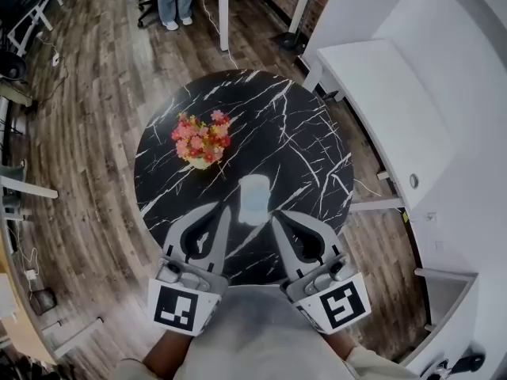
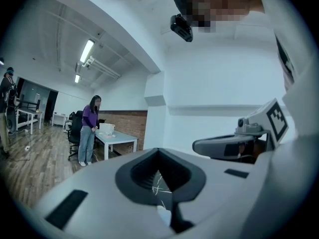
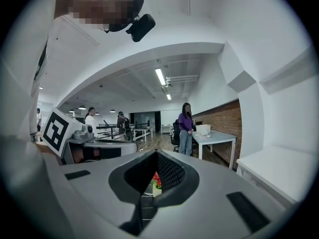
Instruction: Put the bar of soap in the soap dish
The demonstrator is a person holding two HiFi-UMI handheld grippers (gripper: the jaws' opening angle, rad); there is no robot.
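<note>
Both jaws are closed on nothing: left gripper, right gripper. The white blob sits mid-frame on the worktop, soap or dish, can't tell. Descend shut and you risk shoving it toward the flowers.

Table black, white-veined; flowers pink, red; floor brown; left claw, right claw grey.
</note>
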